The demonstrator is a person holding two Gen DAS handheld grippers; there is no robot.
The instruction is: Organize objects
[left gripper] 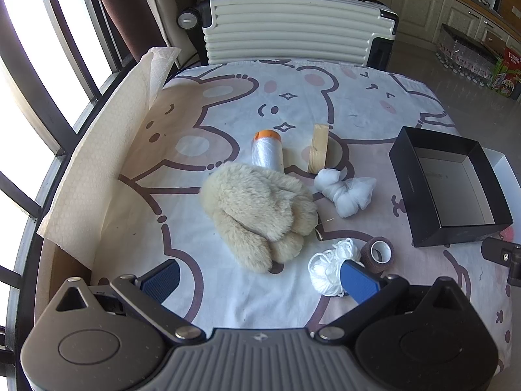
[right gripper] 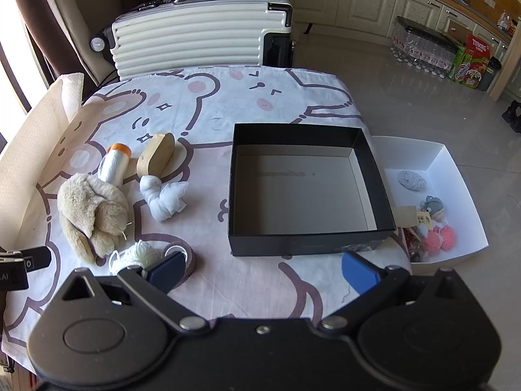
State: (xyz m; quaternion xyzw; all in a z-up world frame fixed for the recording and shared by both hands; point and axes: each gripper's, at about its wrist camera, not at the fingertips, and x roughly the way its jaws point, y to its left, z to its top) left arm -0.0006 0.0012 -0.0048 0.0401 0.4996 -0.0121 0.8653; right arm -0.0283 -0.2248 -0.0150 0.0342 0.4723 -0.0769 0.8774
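- The left gripper (left gripper: 260, 280) is hovering with fingers spread wide, gripping nothing; the plush toy (left gripper: 260, 211) is lying at its 12 o'clock.
- The right gripper (right gripper: 263, 272) is hanging likewise spread; the black box (right gripper: 374, 176) is sitting at its 12 o'clock.

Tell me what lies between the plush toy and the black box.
In the right wrist view, a knotted white cloth bundle lies between the plush toy and the black box; beyond it, only bare tablecloth reaches the box wall.
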